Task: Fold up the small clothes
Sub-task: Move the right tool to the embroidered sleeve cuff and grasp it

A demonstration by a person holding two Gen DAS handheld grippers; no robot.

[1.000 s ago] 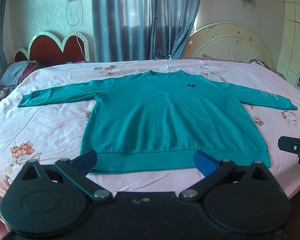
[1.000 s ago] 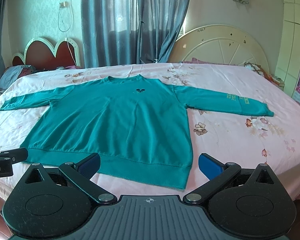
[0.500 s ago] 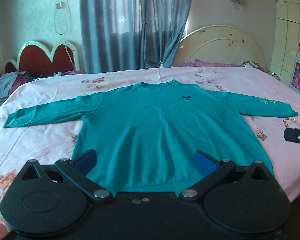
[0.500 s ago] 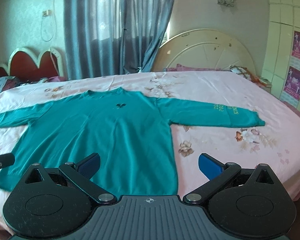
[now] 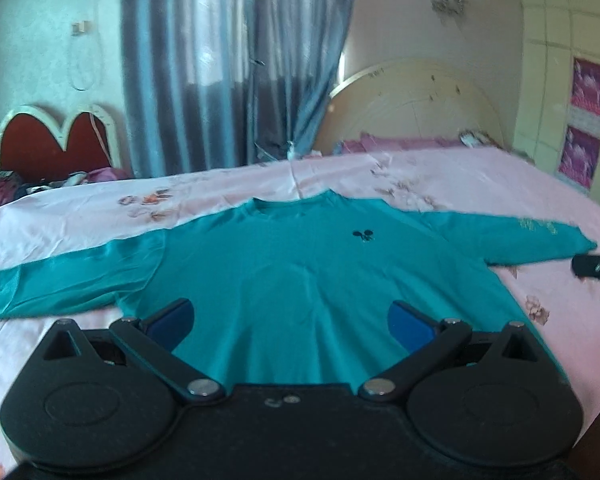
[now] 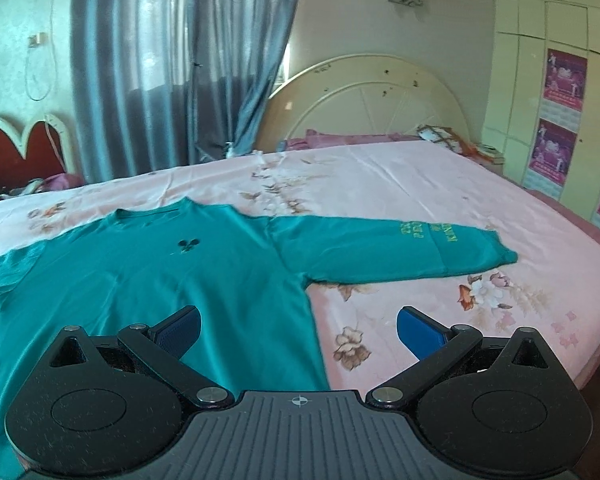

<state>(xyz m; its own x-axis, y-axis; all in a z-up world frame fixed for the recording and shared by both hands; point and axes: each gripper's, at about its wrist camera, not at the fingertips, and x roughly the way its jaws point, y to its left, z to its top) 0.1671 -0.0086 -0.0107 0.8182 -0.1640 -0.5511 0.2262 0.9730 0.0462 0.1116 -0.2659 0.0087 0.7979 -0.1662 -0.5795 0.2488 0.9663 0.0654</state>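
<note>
A teal sweatshirt [image 5: 300, 280] lay flat and face up on the pink flowered bed [image 5: 60, 216], filling the middle of my left camera's frame. At the far left of that frame, its one sleeve [image 5: 60, 284] stretched out to the edge. My left gripper [image 5: 292, 320] hung over the lower part of the shirt, with its blue pads spread wide and nothing between them. At the right of that frame, the other sleeve [image 5: 520, 240] reached out, and a bit of my right gripper showed near its cuff. In my right camera, the shirt sat at the left and that long sleeve [image 6: 400, 248] ran to the right. My right gripper [image 6: 298, 328] was spread wide too, holding nothing, over the shirt's side edge. I think the first fold had not begun. To do it well, I should pinch only the cloth, not the sheet, and lift both hands together so the fold comes out straight.
</note>
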